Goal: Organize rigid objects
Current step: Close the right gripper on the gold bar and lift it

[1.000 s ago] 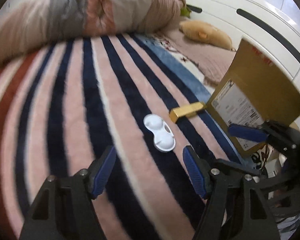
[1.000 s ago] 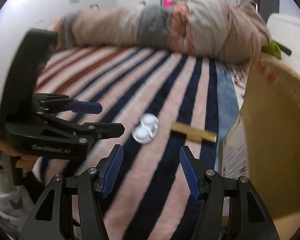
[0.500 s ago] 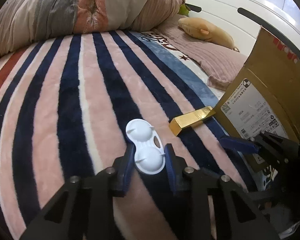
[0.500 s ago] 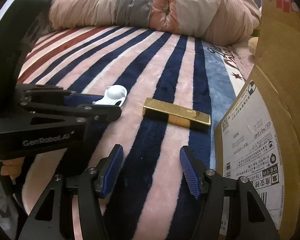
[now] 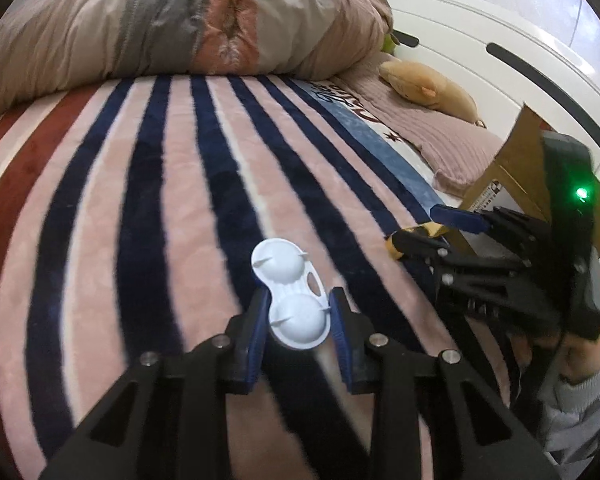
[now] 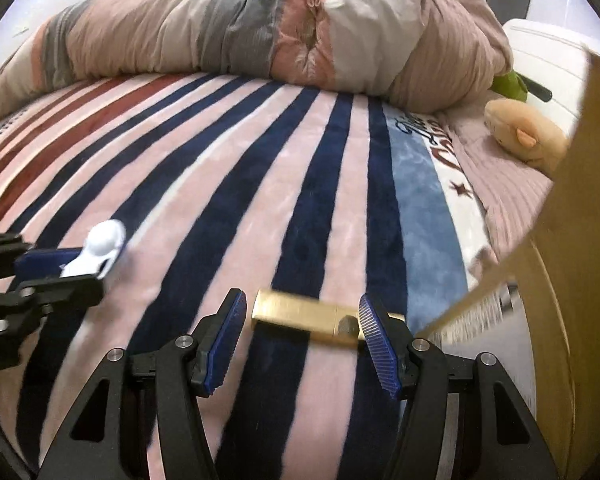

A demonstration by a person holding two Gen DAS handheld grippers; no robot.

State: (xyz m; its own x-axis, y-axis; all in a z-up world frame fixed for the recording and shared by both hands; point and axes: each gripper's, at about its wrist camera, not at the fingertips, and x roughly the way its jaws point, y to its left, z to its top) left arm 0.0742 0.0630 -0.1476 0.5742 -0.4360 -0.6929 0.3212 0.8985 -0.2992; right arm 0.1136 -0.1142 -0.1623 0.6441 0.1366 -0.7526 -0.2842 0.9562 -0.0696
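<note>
The left tool (image 5: 299, 318) is clamping the white two-cup case (image 5: 290, 294) above the striped blanket (image 5: 180, 208). The right tool (image 6: 302, 338) is spreading wide around the gold bar (image 6: 300, 316) lying on that blanket, beside the cardboard box (image 6: 572, 248). A rolled duvet (image 6: 260, 32) is lying beyond.

A bed fills both views, covered by a plush blanket (image 5: 204, 208) striped in pink, navy and, toward its far left, dark red, with a pale blue band and white lettering near the head end. A bunched duvet (image 6: 260, 36) in beige, grey and salmon lies across the far side. At the head end sits a mauve ribbed pillow (image 5: 432, 136) with a tan plush toy (image 6: 524, 136) on it, a green plush item (image 6: 510, 84) just behind. A white headboard (image 5: 500, 56) with dark slots rises beyond. Pale walls show behind the duvet, and the light is even.
</note>
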